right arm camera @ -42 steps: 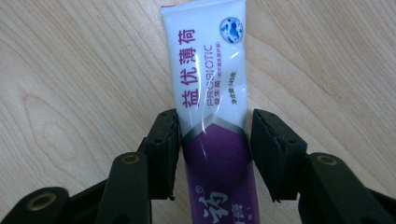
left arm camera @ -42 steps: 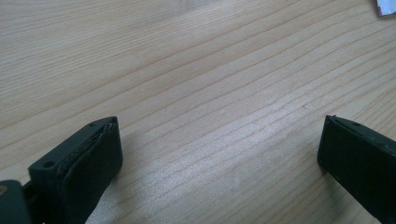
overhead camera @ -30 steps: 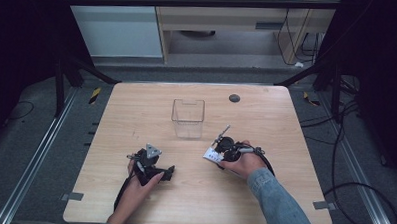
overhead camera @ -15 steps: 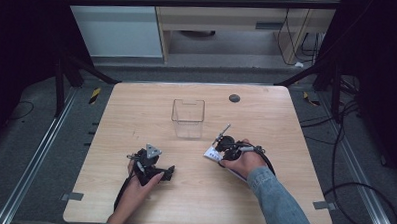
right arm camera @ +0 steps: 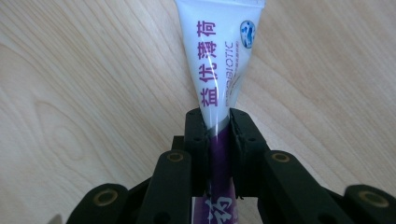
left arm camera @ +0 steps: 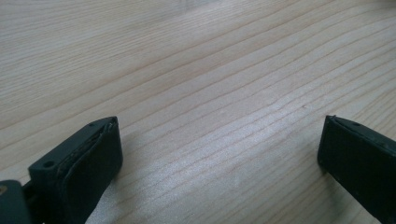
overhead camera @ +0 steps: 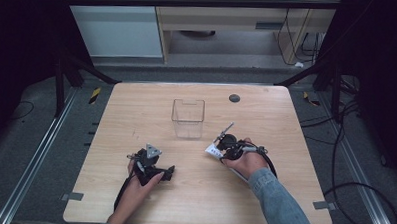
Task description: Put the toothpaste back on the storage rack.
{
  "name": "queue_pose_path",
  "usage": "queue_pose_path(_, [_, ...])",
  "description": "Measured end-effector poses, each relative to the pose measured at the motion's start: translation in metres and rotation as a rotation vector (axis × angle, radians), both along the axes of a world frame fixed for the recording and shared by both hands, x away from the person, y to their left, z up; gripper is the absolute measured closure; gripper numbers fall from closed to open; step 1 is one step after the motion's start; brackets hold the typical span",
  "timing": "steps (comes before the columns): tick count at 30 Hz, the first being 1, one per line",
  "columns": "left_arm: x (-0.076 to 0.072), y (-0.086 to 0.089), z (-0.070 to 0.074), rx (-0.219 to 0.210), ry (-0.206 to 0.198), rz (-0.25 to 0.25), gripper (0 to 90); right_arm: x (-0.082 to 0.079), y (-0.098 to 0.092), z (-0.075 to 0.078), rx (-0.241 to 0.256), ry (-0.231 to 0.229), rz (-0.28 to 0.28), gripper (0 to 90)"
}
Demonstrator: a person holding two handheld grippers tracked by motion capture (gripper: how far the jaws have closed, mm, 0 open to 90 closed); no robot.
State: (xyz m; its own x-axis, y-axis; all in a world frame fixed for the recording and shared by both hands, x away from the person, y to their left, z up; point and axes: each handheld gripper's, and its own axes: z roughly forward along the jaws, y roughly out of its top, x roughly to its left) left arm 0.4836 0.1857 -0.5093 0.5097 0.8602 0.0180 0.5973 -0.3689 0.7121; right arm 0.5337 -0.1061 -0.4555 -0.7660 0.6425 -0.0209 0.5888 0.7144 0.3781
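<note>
Nothing is shifting noticeably against the earlier high view frames; both hands are staying where they were, low on the light wooden desk (overhead camera: 136, 115), and the tube is remaining in the same grip; the work looks to be at an early stage, judged from how things are lying: the white and purple squeeze tube with purple lettering (right arm camera: 219, 70) is already being gripped, yet it is sitting right of centre in the high view, just below and to the right of the clear square plastic container (overhead camera: 188, 117), which is standing empty and apart from it near the middle of the frame; lifting the tube and bringing it over to that container seems to be what is left. In the right gripper view, the right hand-held gripper (right arm camera: 218, 135) is pinching the tube, its jaws pressed tight against both flat sides; the tube's wide end is pointing away toward the top of the frame. In the left gripper view, the left hand-held gripper (left arm camera: 219, 154) is spreading wide over bare wood, holding nothing.
</note>
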Motion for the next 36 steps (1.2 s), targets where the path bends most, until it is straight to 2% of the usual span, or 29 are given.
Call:
queue_pose_path(1, [0.000, 0.000, 0.000, 0.000, 0.000, 0.000, 0.0, 0.000, 0.000, 0.000, 0.000, 0.000, 0.000, 78.5])
queue_pose_path(2, [0.000, 0.000, 0.000, -0.001, 0.001, -0.001, 0.0, -0.001, -0.002, 0.007, 0.015, -0.008, -0.012, 78.6])
queue_pose_path(5, [0.000, 0.000, 0.000, 0.000, 0.001, -0.001, 0.0, -0.001, -0.004, 0.014, 0.005, -0.020, -0.017, 78.7])
queue_pose_path(8, [0.000, 0.000, 0.000, 0.000, 0.001, -0.002, 0.0, 0.000, -0.011, 0.025, 0.030, -0.044, -0.034, 78.8])
queue_pose_path(14, [0.000, 0.000, 0.000, 0.001, 0.002, -0.002, 0.0, 0.003, -0.024, 0.039, 0.073, -0.075, -0.068, 78.8])
queue_pose_path(16, [0.001, -0.001, 0.000, 0.001, 0.001, -0.003, 0.0, 0.003, -0.030, 0.048, 0.109, -0.099, -0.086, 78.9])
queue_pose_path(19, [0.001, -0.001, 0.000, 0.002, 0.001, -0.003, 0.0, 0.003, -0.034, 0.052, 0.128, -0.118, -0.092, 78.9])
queue_pose_path(21, [0.001, -0.001, 0.000, 0.001, 0.001, -0.002, 0.0, 0.003, -0.040, 0.058, 0.198, -0.127, -0.091, 78.9])
queue_pose_path(25, [0.001, -0.001, 0.000, 0.001, 0.001, -0.003, 0.0, 0.002, -0.045, 0.063, 0.238, -0.156, -0.105, 78.9])
queue_pose_path(26, [0.000, -0.001, 0.000, 0.001, 0.001, -0.003, 0.0, 0.002, -0.048, 0.067, 0.273, -0.179, -0.119, 78.9])
queue_pose_path(27, [0.000, -0.001, 0.000, 0.001, 0.001, -0.003, 0.0, 0.002, -0.048, 0.067, 0.273, -0.179, -0.119, 78.9])
queue_pose_path(28, [0.000, -0.001, 0.000, 0.002, 0.001, -0.004, 0.0, 0.001, -0.048, 0.071, 0.297, -0.207, -0.134, 78.9])
queue_pose_path(33, [0.000, -0.001, 0.000, -0.002, -0.001, -0.001, 0.0, 0.000, -0.048, 0.073, 0.329, -0.252, -0.152, 78.9])
queue_pose_path(34, [0.000, -0.001, 0.000, -0.002, 0.000, -0.001, 0.0, -0.001, -0.046, 0.073, 0.347, -0.279, -0.154, 78.8])
queue_pose_path(36, [0.000, -0.001, 0.000, -0.002, -0.001, 0.000, 0.0, -0.002, -0.046, 0.072, 0.362, -0.287, -0.157, 78.8])
